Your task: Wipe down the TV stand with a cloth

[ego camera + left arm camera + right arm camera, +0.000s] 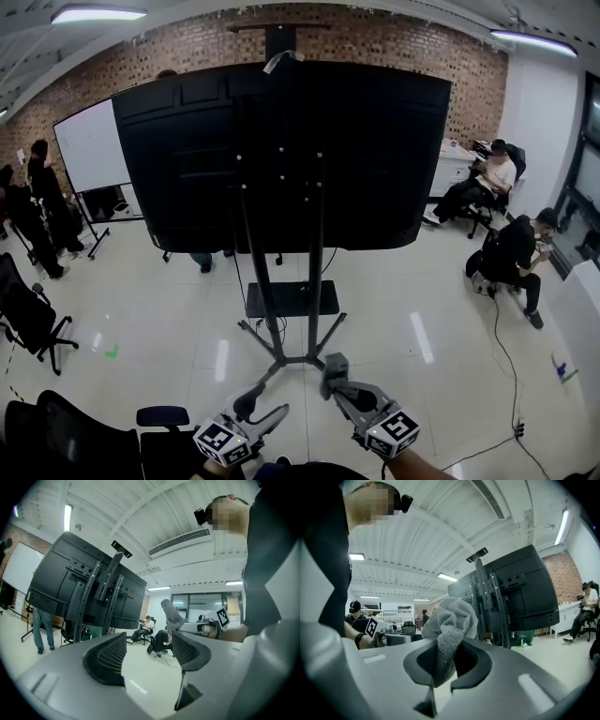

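Grey cloth (450, 618), bunched, clamped in the right tongs (449, 660), black twin-pole TV stand (315, 281), upright, well apart from it.

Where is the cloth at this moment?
The cloth is pinched in the right gripper, low in the head view, right of centre, near the TV stand.

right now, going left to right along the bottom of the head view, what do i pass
black office chair → left gripper, jaws apart and empty → right gripper, shut on the grey cloth → black cable on the floor
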Demonstrator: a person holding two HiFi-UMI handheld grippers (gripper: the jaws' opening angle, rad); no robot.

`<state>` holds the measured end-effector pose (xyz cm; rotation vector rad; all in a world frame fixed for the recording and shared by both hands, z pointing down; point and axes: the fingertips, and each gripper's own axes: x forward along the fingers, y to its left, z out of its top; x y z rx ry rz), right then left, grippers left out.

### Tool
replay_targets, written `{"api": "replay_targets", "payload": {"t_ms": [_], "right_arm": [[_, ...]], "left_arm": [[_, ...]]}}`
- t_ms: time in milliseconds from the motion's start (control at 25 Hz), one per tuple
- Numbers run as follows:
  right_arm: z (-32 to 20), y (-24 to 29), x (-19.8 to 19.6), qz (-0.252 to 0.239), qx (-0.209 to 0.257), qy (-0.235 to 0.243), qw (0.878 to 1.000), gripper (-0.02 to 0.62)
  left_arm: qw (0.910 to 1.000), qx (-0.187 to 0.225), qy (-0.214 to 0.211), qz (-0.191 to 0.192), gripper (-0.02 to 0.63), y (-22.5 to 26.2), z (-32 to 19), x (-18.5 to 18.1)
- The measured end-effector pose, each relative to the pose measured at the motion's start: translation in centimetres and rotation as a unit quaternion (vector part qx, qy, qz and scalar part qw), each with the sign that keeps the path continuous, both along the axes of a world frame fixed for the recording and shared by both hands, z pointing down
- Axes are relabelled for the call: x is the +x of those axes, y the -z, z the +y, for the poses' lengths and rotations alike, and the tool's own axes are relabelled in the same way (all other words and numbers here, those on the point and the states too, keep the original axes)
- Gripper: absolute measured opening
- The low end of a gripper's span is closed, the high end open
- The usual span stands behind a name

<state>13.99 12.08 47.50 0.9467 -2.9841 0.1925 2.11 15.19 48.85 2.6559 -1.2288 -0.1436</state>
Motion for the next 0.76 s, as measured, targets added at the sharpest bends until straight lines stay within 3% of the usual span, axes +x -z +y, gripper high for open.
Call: {"api": "replay_targets", "payload": {"t_ms": [760], "right_arm": [[6.4,2.5,-3.3,-0.011,0.019,0.011,1.000,0.026]], "left_arm": [[0.9980,0.061,-0.007,0.013,0.328,5.2,5.6,-2.9]]}}
